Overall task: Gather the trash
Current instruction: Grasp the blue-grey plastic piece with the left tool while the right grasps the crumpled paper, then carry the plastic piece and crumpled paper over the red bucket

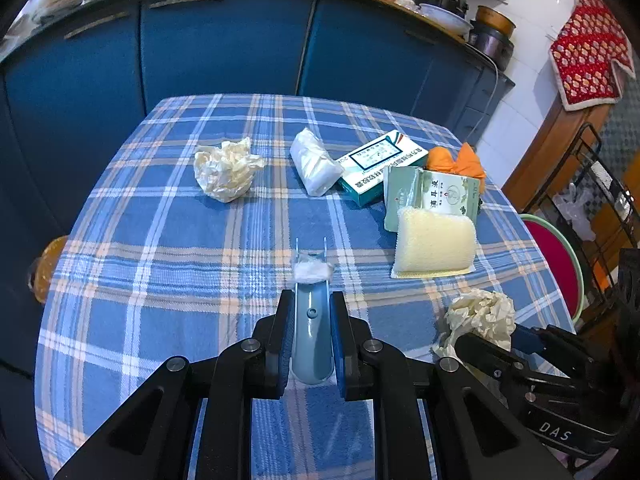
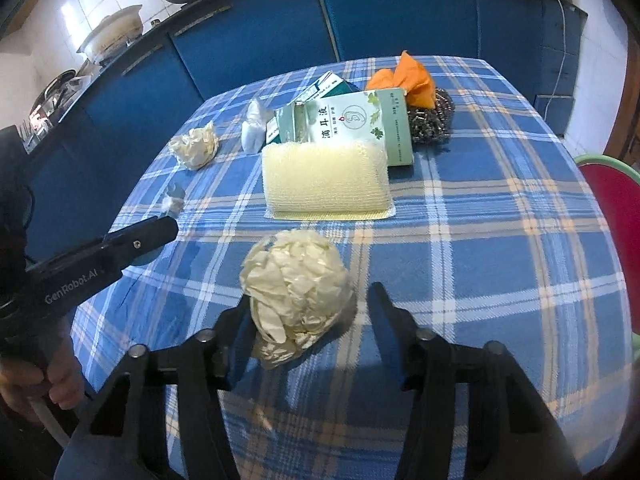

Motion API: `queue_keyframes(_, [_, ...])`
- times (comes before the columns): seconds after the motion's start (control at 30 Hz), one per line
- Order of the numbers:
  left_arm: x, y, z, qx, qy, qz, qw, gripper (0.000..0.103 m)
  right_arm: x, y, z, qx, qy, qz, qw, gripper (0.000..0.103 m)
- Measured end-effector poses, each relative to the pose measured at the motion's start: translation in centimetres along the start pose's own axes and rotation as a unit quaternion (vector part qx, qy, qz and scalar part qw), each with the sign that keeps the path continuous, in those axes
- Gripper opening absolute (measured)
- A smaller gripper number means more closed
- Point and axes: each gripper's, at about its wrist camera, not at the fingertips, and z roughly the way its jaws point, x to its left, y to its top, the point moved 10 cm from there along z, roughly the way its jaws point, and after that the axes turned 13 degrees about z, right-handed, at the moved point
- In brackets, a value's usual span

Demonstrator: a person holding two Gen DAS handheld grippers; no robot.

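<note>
The left tool (image 1: 311, 340) is clenched on blue-grey tongs (image 1: 312, 344) whose clear tips, partly hidden, pinch a white wad (image 1: 313, 271). The right tool (image 2: 308, 312), released, straddles a crumpled paper ball (image 2: 295, 280) on the checked bench (image 2: 500, 240). "GenRobot.AI" and "DAS" mark the tools.

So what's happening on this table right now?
A person is clearing trash off a checked tablecloth with two handheld grippers. The left gripper is shut on a blue-grey clip tool with a white tuft at its tip. The right gripper is open around a crumpled paper ball, not yet closed. Another paper wad, boxes and a yellow sponge lie farther back.
</note>
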Motion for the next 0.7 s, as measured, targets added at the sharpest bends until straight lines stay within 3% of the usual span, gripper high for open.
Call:
queue_keyframes(0.03, [0.0, 0.0, 0.0, 0.000, 0.000, -0.001, 1.0000, 0.017, 0.2, -0.1, 0.1, 0.003, 0.006, 0.000, 1.000, 0.042])
queue_keyframes(0.17, [0.1, 0.0, 0.0, -0.001, -0.001, -0.001, 1.0000, 0.017, 0.7, -0.1, -0.1, -0.004, 0.008, -0.008, 1.000, 0.039])
queue_keyframes(0.7, [-1.7, 1.3, -0.8, -0.010, -0.010, 0.015, 0.9998, 0.017, -0.9, 1.8, -4.2, -0.055, 0.016, 0.004, 0.998, 0.038])
